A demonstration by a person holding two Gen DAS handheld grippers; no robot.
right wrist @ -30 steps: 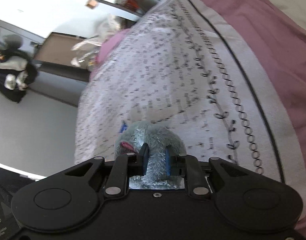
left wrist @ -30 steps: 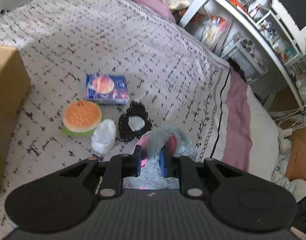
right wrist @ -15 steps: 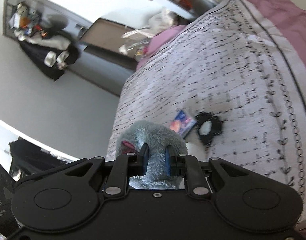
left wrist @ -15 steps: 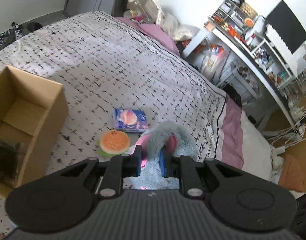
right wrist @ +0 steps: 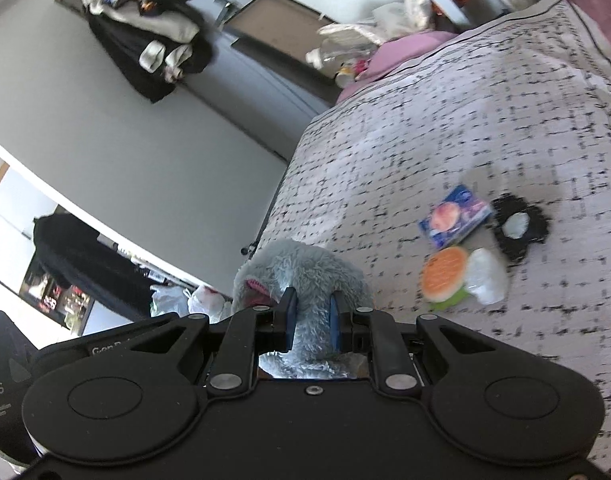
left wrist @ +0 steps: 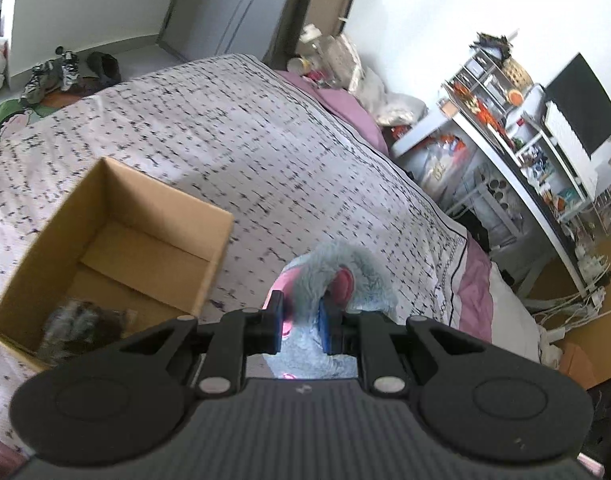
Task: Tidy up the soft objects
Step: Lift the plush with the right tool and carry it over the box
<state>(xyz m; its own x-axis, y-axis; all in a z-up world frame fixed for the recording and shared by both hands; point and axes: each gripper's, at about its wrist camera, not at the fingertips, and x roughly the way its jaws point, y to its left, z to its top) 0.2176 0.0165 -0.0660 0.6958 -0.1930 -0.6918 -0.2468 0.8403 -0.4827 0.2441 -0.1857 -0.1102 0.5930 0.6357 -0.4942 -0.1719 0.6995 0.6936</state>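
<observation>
I grip the grey plush toy (left wrist: 337,268) with both my left gripper (left wrist: 300,322) and right gripper (right wrist: 311,320) clenched on it, above the patterned bedspread (left wrist: 265,152) beside the open cardboard box (left wrist: 153,216).

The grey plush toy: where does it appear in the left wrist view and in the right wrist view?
Left wrist view: the grey plush toy sits low in the centre, clamped in the left gripper, right of the cardboard box.
Right wrist view: the same toy sits low in the centre, clamped in the right gripper.
Shared landmark: the patterned bedspread.
</observation>
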